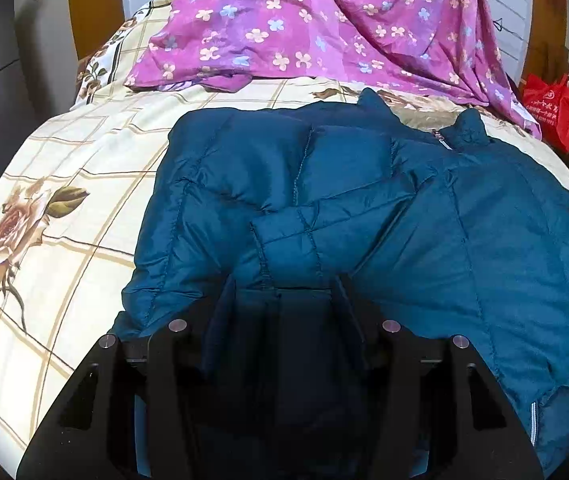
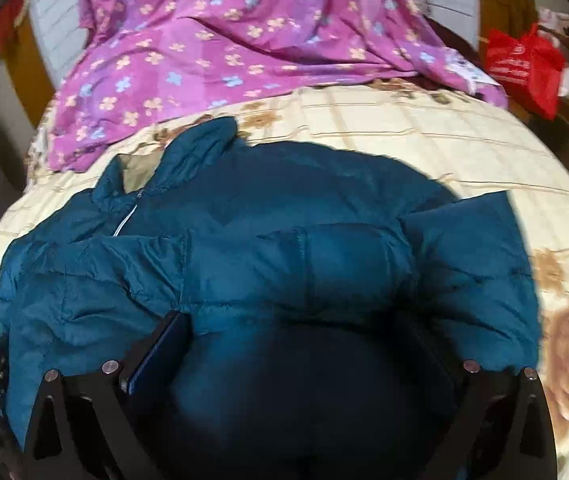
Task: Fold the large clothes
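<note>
A teal quilted puffer jacket (image 1: 424, 208) lies spread on the bed, collar and zip at the far side; it also shows in the right wrist view (image 2: 284, 216). One sleeve is folded across its body. My left gripper (image 1: 284, 284) is shut on the sleeve cuff (image 1: 288, 240), with fabric bunched between the fingers. My right gripper (image 2: 296, 328) has its fingers wide apart; a thick fold of the jacket fills the gap and hides the right finger. The left finger (image 2: 160, 344) shows. I cannot tell whether it grips the fabric.
The bed has a cream checked sheet with rose print (image 1: 44, 216). A purple floral sheet (image 1: 324, 20) is heaped at the far side against the headboard. A red bag (image 1: 552, 108) hangs past the bed's right edge, and also shows in the right wrist view (image 2: 524, 68).
</note>
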Action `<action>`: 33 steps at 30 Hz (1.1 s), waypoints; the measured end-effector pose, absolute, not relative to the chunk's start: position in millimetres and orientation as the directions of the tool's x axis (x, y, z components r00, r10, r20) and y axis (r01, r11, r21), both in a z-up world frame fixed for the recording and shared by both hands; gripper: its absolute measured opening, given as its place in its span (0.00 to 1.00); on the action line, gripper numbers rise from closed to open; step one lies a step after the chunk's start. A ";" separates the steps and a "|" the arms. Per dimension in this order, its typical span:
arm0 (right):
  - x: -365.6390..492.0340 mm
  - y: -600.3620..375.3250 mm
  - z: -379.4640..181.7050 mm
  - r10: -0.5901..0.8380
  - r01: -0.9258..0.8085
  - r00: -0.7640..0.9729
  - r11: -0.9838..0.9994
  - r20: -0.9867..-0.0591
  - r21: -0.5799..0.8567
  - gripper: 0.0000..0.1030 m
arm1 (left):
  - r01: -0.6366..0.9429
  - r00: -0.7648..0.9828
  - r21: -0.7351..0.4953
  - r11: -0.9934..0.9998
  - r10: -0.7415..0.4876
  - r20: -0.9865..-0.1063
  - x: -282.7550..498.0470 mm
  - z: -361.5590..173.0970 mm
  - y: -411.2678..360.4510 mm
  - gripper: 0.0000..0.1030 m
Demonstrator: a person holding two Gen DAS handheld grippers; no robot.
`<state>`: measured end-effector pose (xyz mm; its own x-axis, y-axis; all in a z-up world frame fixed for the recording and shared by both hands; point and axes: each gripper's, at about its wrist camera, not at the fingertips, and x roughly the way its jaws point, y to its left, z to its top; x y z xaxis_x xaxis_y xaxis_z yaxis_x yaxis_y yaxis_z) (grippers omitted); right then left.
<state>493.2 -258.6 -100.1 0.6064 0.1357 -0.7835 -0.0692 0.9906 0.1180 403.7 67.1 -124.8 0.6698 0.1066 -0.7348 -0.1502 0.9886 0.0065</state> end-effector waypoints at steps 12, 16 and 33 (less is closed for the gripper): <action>418.8 -177.5 -119.1 0.194 -0.201 0.692 0.977 -0.696 0.072 1.00 | -0.155 0.666 0.010 0.988 0.112 -0.738 405.3 -126.9 67.3 0.51; 420.1 -179.7 -119.5 0.195 -0.194 0.679 0.977 -0.708 0.082 1.00 | -0.157 0.663 0.008 0.988 0.111 -0.740 405.5 -128.1 68.4 0.51; 310.0 -191.9 -47.8 0.163 -0.197 0.687 0.980 -0.708 0.035 0.99 | -0.074 0.694 0.135 0.988 0.148 -0.705 298.2 -53.4 82.7 0.63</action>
<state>310.0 -191.9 -47.8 0.6869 0.1631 -0.7082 -0.1969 0.9798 0.0346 298.2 82.7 -53.4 0.6938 0.1484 -0.7047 -0.0743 0.9881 0.1350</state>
